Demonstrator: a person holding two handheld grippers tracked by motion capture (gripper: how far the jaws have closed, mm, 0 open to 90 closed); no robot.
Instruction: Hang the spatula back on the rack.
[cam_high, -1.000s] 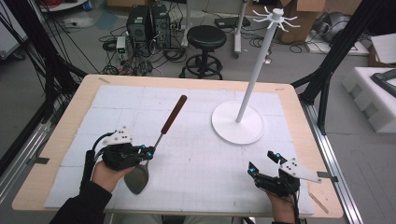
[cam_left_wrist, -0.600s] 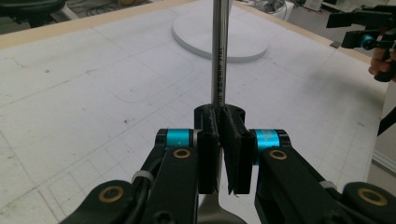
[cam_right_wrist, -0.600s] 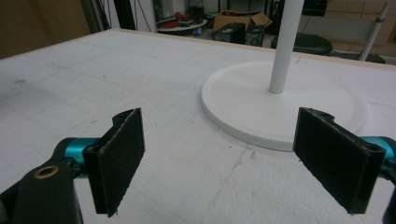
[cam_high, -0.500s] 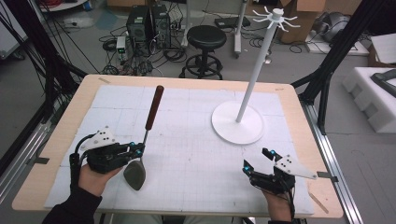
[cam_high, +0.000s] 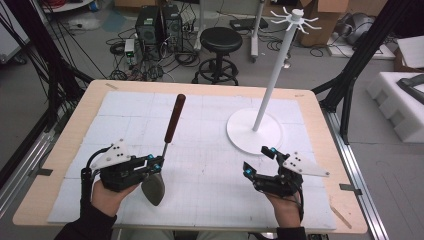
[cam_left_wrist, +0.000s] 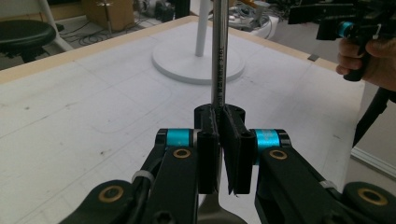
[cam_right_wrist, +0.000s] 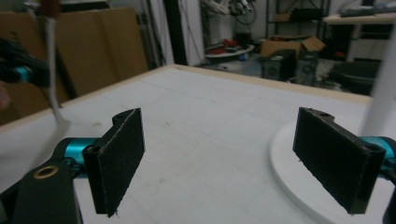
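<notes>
Steel shank of long ladle with brown wooden handle (cam_high: 169, 134) clenched in left gripper (cam_high: 154, 164), near-left on white gridded mat (cam_high: 210, 150); bowl hangs at near end, just over mat. Changed over last second: handle swung from far-right lean toward upright, left hand pulled left. Right gripper (cam_high: 257, 160) near-right, jaws spread, holding nothing, shifted little. Farther right: white hook-topped stand on round base (cam_high: 254, 131). Judgement: ladle being lined up for hanging there.
</notes>
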